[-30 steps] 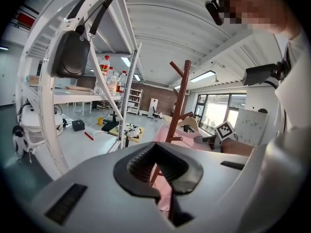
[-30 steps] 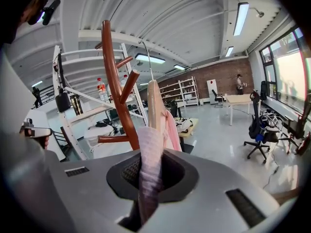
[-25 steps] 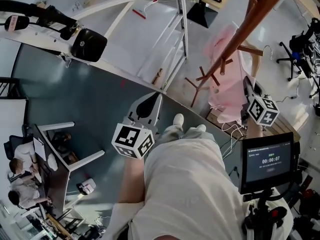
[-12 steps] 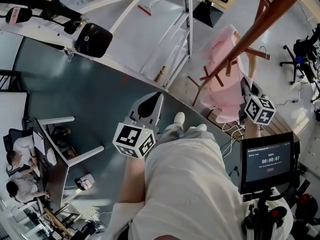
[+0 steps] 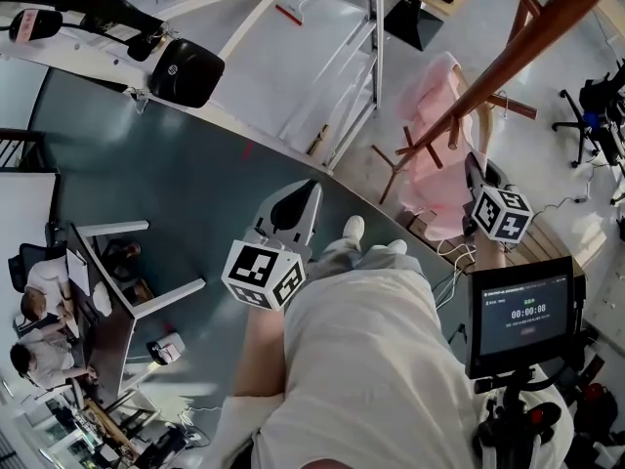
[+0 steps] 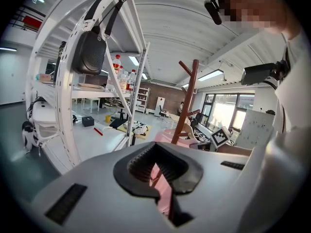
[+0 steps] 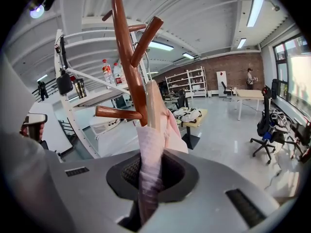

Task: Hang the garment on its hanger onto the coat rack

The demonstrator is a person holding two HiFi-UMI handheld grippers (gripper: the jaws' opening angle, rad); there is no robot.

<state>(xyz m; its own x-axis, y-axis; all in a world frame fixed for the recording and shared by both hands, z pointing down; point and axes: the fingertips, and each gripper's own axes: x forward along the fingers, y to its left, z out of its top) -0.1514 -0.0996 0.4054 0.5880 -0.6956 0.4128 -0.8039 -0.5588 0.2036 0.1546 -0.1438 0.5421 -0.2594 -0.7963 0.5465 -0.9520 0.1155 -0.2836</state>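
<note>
**Right claw** (image 5: 476, 178) (image 7: 151, 177): clenched on a fold of the pink garment. The fabric runs up through the recess between the jaws. In the head view it sits at the person's right, with its marker cube just below the cloth.

**Pink garment** (image 5: 430, 135) (image 7: 170, 129): hangs in the air on its hanger, close against the trunk of the coat rack and among the lower pegs. Its lower part is bunched in the right claw.

**Hanger** (image 5: 485, 130) (image 7: 152, 103): pale wood, showing at the top edge of the garment. In the right gripper view it stands upright right beside the trunk. No view shows whether its hook rests on a peg.

**Coat rack** (image 5: 508, 52) (image 7: 124, 42): reddish-brown wood, with a single trunk and short pegs angled upward. It stands on the light floor to the person's front right.

**Left claw** (image 5: 303, 198) (image 6: 158, 171): jaws closed together with nothing gripped. It is held low in front of the person's body, well apart from the garment. The rack and pink cloth are visible far behind the jaw recess.

**White shelving frame** (image 5: 293, 57) (image 6: 73, 81): tubular, to the left of the rack, with a black pouch hanging from it.

**Screen** (image 5: 520, 316): dark, showing a timer readout, mounted at the person's right side.
</note>
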